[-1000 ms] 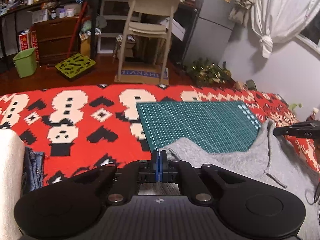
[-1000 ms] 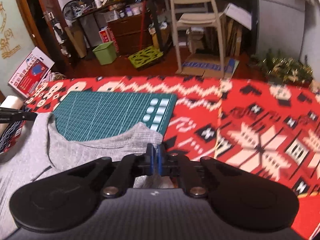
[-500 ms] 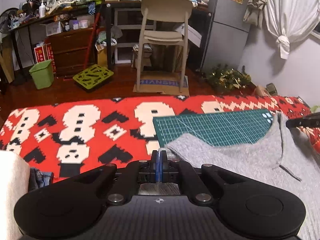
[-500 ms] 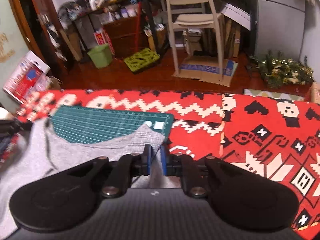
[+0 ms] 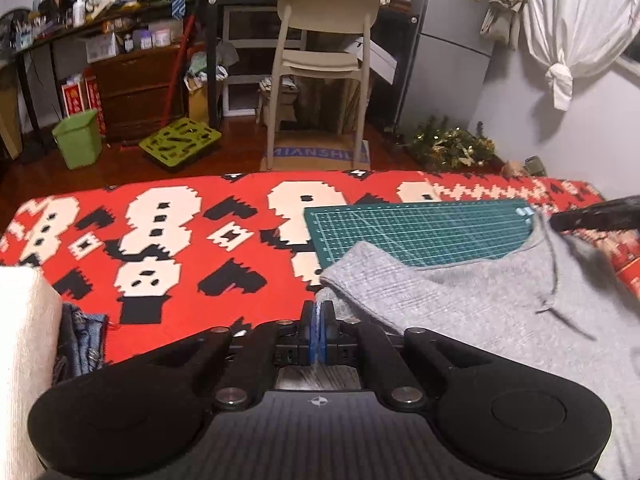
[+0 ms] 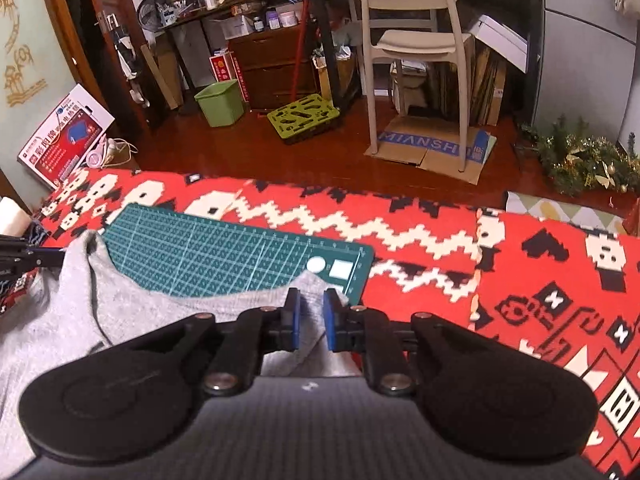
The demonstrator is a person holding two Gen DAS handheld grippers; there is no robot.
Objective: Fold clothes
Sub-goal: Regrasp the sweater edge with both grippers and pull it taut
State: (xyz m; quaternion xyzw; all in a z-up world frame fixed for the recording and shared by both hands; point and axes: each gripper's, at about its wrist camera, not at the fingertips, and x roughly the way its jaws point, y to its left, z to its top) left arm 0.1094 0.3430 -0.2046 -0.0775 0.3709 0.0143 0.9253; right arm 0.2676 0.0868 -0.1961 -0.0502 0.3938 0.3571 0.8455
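Left tongs [image 5: 319, 322] pinch grey sweater [image 5: 460, 304] over red blanket [image 5: 160, 240].

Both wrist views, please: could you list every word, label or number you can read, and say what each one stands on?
"MIANSH", cut off by a chair leg: flattened brown cardboard sheet on the floor.
"MIANSHI", partly hidden: the same sheet in the left wrist view.
Chinese characters, too blurred to read: red and white printed box by the door.
Label too small to read: red carton by the drawers.
Grid markings unreadable: green cutting mat.
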